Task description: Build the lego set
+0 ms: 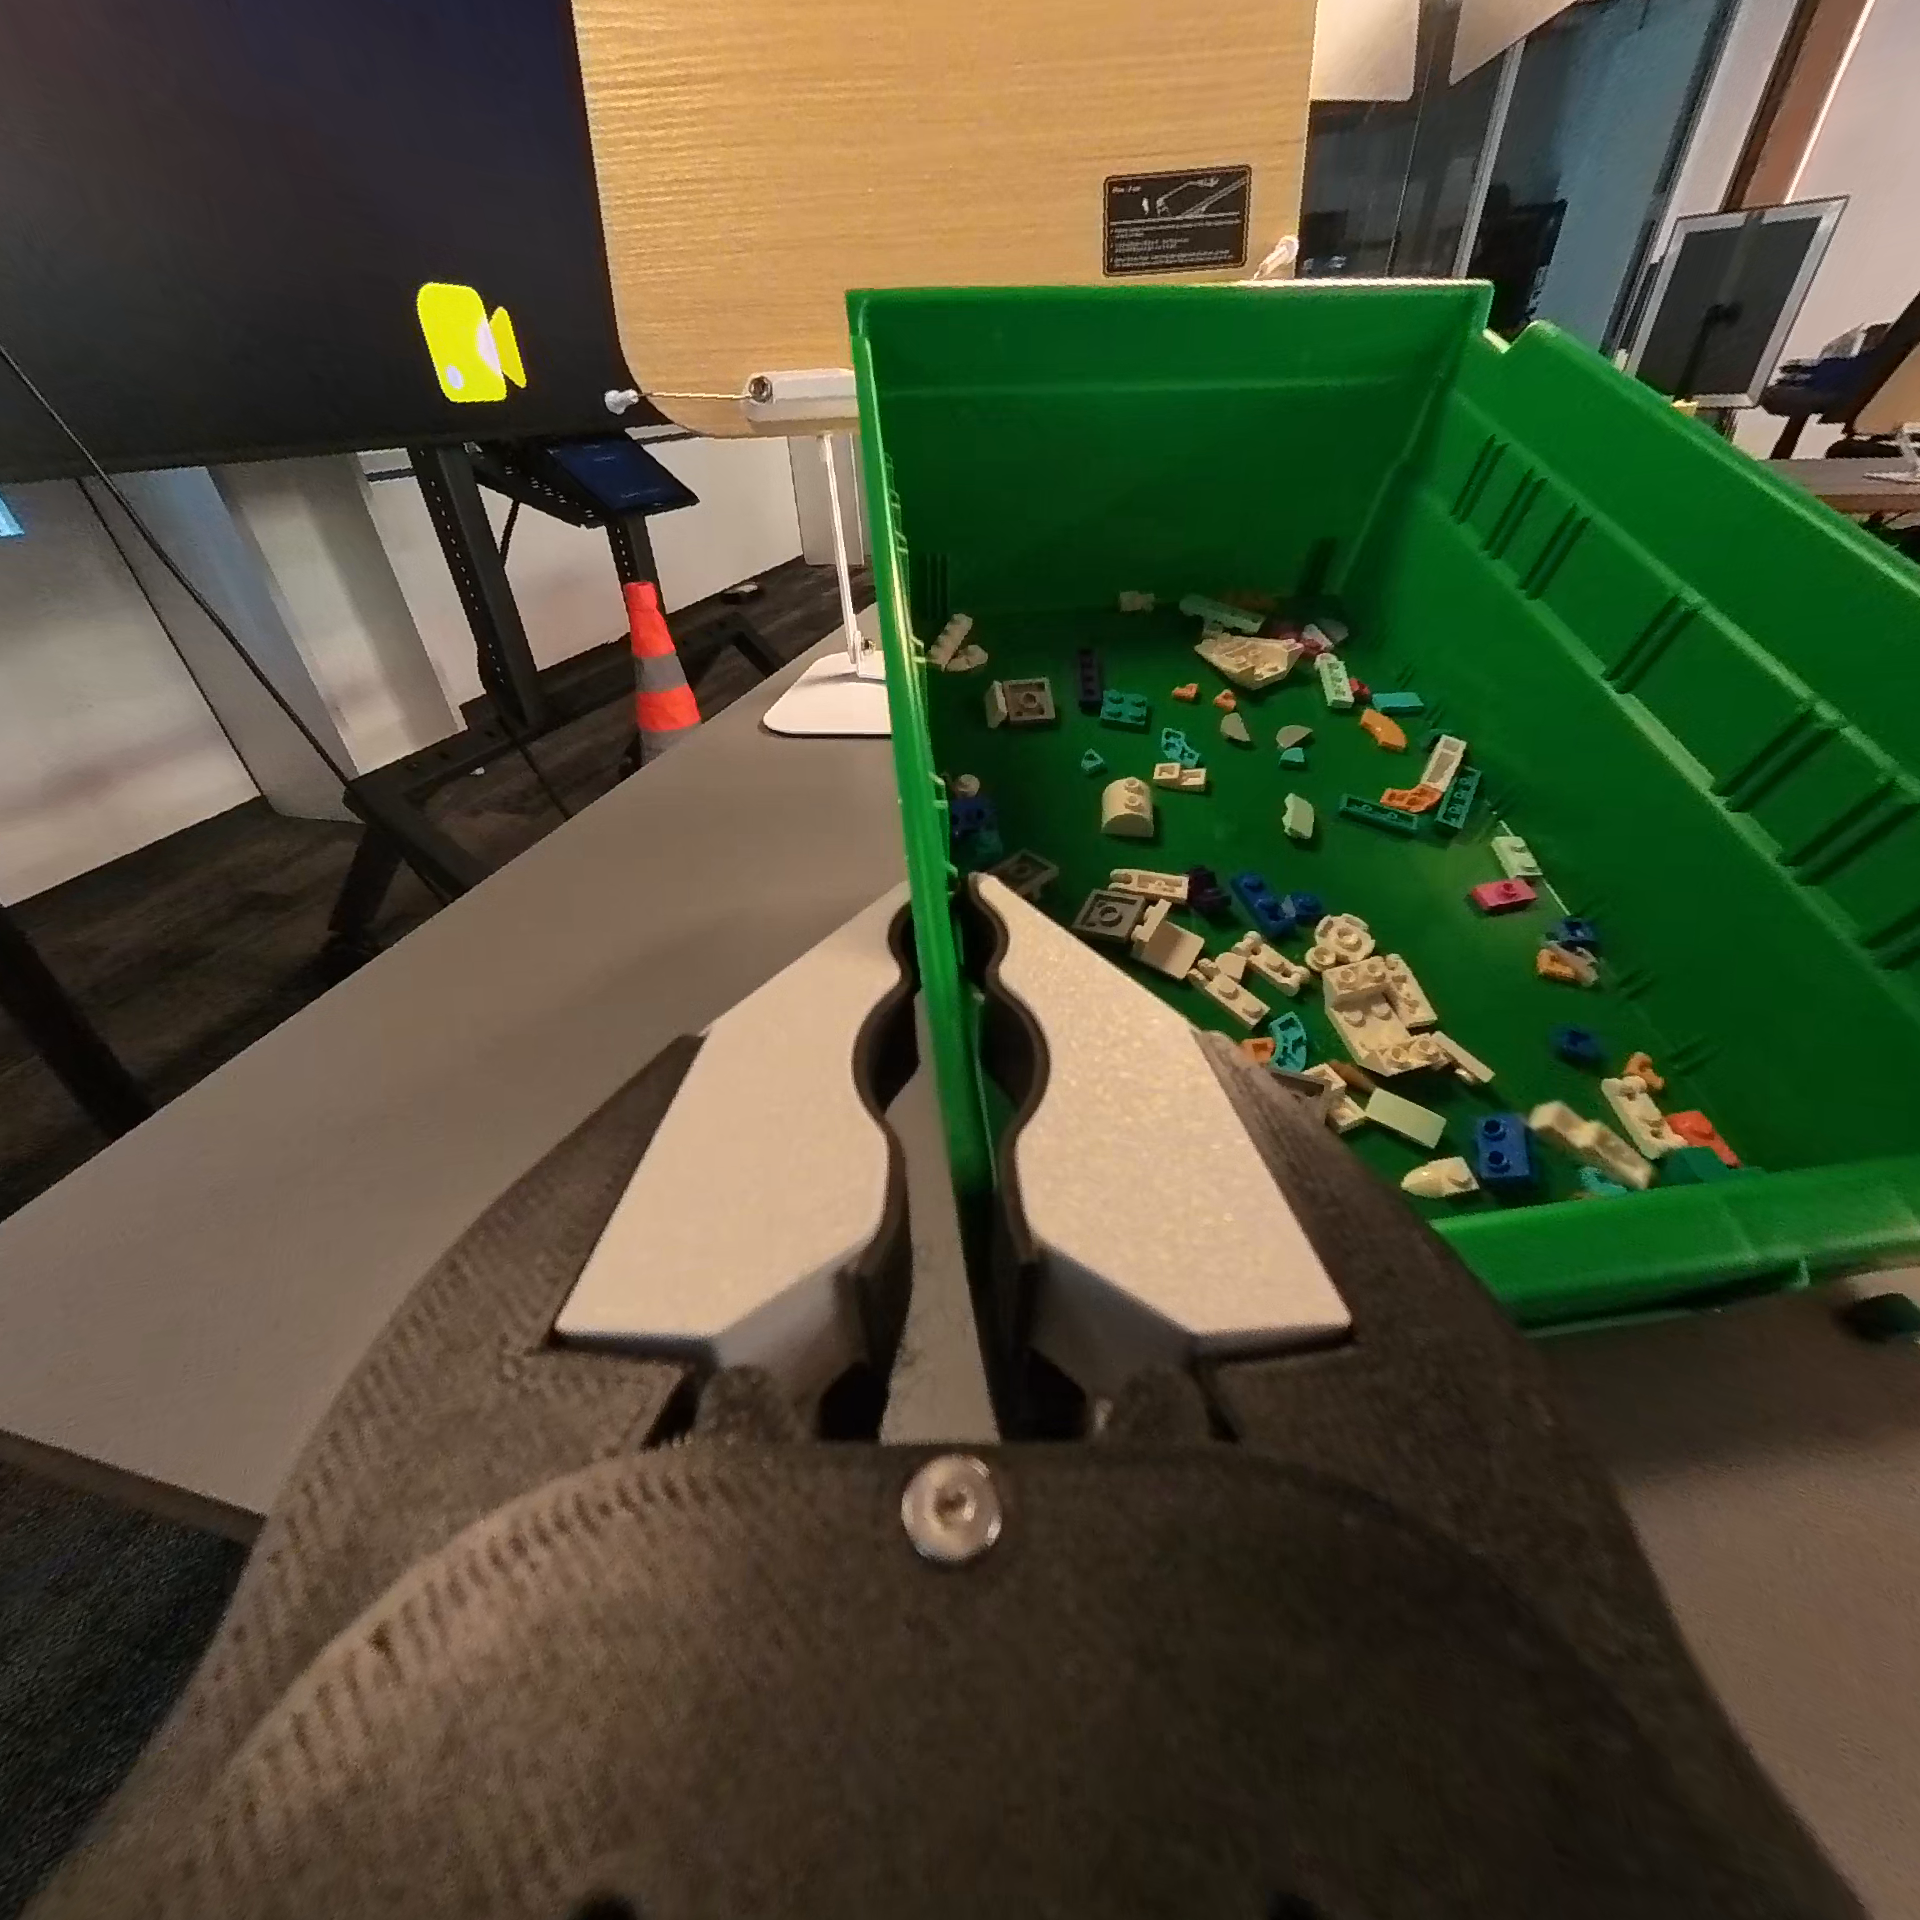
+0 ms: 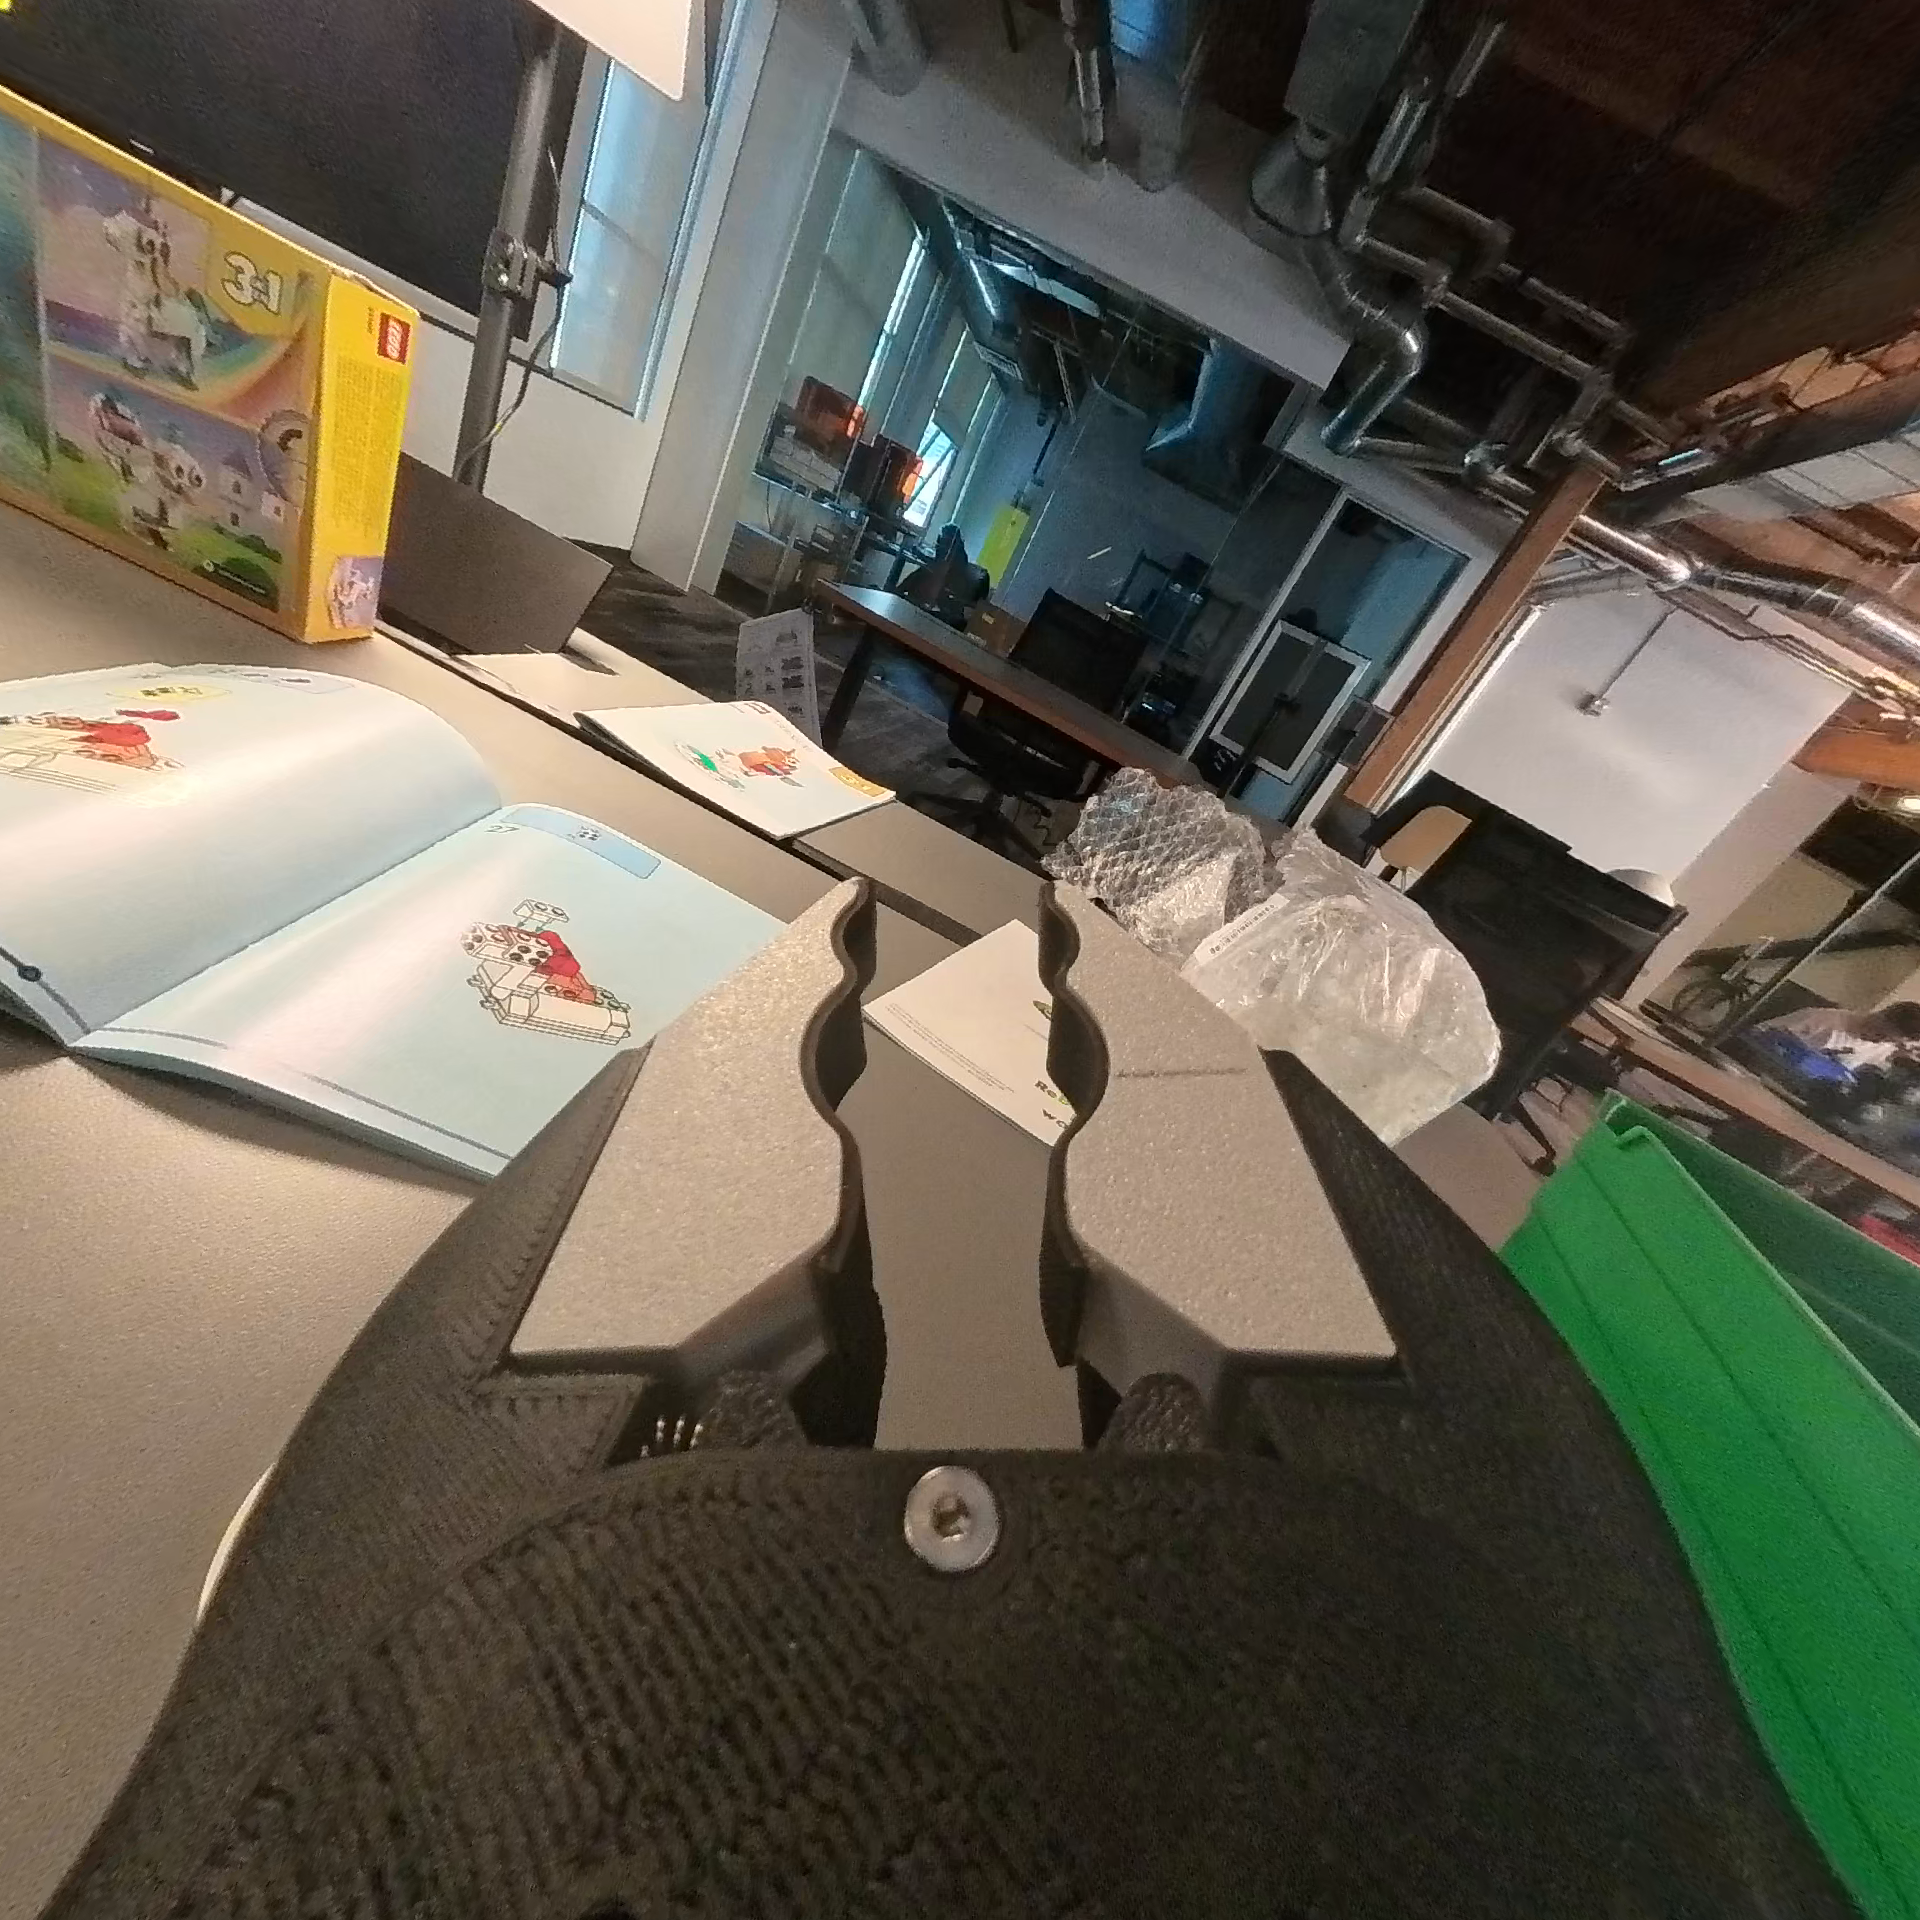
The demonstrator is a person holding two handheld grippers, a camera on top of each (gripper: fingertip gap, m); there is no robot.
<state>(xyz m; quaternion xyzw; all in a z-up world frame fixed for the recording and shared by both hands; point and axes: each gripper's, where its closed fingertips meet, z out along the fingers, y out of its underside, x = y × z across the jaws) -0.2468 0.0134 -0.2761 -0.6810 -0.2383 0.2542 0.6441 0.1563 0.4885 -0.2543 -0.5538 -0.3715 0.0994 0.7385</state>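
A green plastic bin (image 1: 1683,748) stands tilted on the grey table; several loose lego pieces (image 1: 1351,977) in cream, teal, blue and orange lie on its floor. My left gripper (image 1: 940,904) is shut on the bin's left wall, one finger outside and one inside. My right gripper (image 2: 951,914) is open and empty, held above the table with the bin's green edge (image 2: 1704,1382) at its right. An open instruction booklet (image 2: 343,935) lies to the left of my right gripper.
A yellow lego box (image 2: 208,416) stands at the back left. A second booklet (image 2: 748,769), a white leaflet (image 2: 977,1018) and crumpled clear plastic bags (image 2: 1299,956) lie ahead. A dark screen (image 1: 260,208), a white stand (image 1: 831,707) and an orange cone (image 1: 660,675) are beyond the table.
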